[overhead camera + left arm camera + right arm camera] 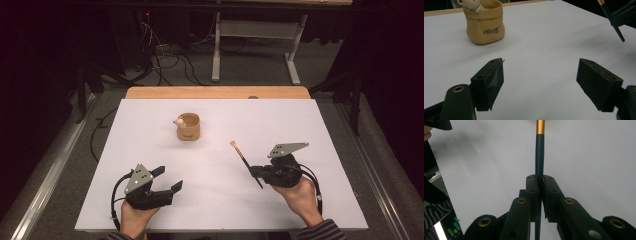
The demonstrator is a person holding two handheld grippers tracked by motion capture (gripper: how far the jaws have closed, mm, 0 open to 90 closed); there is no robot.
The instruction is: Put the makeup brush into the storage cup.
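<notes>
Dark-handled, with a gold ferrule, the brush (245,162) is already lifted clear of the white counter (300,125), clamped mid-handle in the right hand-held gripper (256,172). Dropping it into the tan pot (188,126), well apart up-counter, looks still undone. Its long axis runs diagonally, bristle tip pointing up and toward the pot. The left hand-held gripper (167,180) hovers, jaws apart, holding nothing.
</notes>
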